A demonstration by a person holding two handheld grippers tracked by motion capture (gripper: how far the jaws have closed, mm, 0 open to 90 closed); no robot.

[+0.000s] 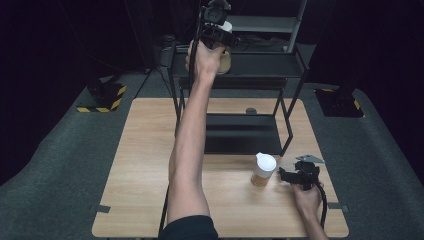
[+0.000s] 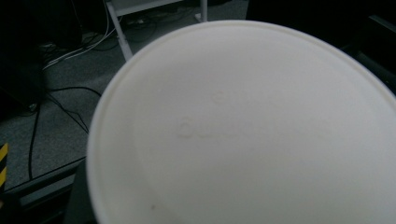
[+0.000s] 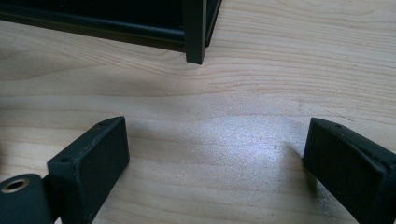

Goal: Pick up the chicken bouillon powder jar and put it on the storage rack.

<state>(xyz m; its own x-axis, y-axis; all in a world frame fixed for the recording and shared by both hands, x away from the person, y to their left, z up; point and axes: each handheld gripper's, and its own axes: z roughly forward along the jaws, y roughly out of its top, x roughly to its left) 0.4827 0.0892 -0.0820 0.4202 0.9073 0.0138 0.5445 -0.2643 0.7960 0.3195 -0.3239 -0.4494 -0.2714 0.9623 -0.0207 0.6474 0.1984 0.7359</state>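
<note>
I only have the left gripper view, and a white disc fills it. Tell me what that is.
Observer: The white lid of a cup. In the high view the left gripper is at that cup, above the top of the black rack.
Operator: Report the right gripper.
Observer: The right gripper is low over the wooden table, jaws wide apart, nothing between them.
Operator: Say what's nearest it.
Observer: A second cup, also white-lidded, stands on the table just left of it in the high view.
</note>
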